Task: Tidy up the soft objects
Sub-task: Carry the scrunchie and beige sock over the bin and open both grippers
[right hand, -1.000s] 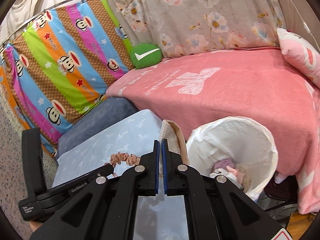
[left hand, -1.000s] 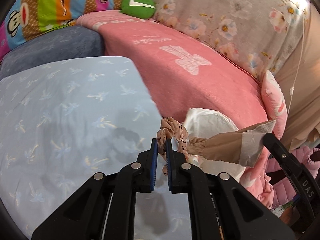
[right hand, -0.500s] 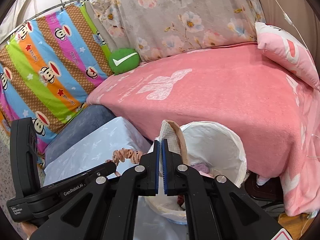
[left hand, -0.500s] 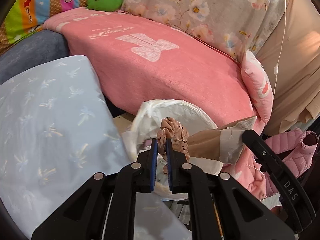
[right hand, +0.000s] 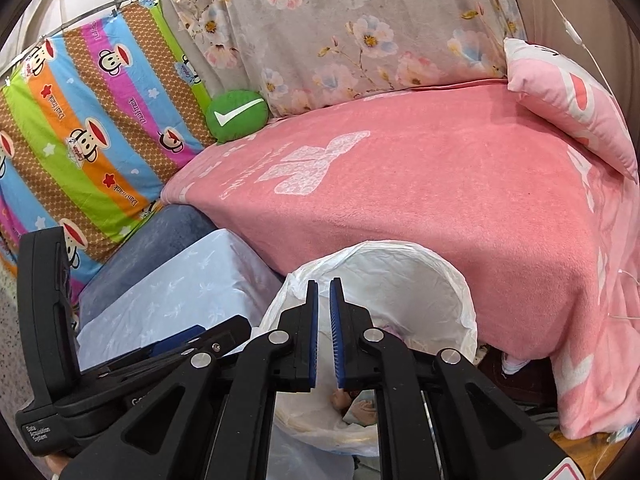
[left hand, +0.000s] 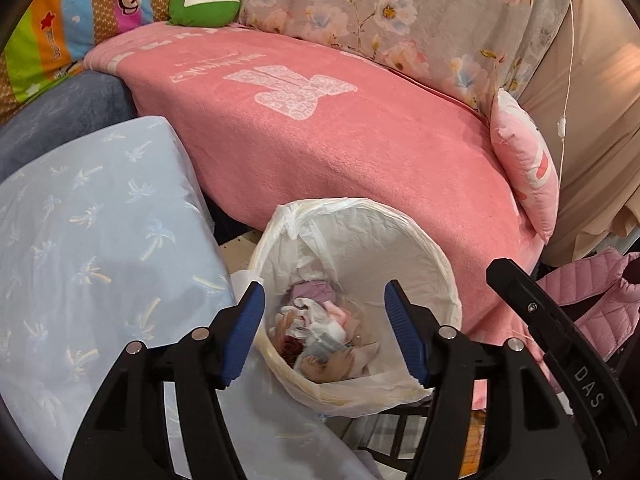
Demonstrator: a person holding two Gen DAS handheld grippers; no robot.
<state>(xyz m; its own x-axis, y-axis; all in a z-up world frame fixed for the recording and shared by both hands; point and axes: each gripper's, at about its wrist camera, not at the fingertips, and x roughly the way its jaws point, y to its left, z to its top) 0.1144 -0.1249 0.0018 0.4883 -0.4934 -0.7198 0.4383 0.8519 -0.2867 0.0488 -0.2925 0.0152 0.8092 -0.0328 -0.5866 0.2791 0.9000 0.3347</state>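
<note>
A round bin lined with a white bag (left hand: 420, 240) stands against the pink-covered bed. In it lies a heap of small soft pieces (left hand: 320, 328), one of them beige (left hand: 324, 364). My left gripper (left hand: 323, 286) hangs just over the bin's mouth, its jaws opening wide with nothing between them. My right gripper (right hand: 324, 283) hovers over the same bin (right hand: 440, 264). Its jaws are opening to a narrow gap and hold nothing. Its black body (left hand: 560, 340) shows at the right of the left wrist view.
A light blue pillow (left hand: 92, 248) lies left of the bin, with a dark blue cushion (right hand: 160, 236) behind it. The pink blanket (left hand: 340, 140) carries a green round cushion (left hand: 204, 0) and a pink pillow (left hand: 528, 168). A pink padded jacket (left hand: 592, 300) lies at the right.
The left gripper swung from above the blue pillow to over the bin and opened; the scrunchie has left its jaws. The beige cloth is gone from the right gripper, whose jaws parted slightly.
</note>
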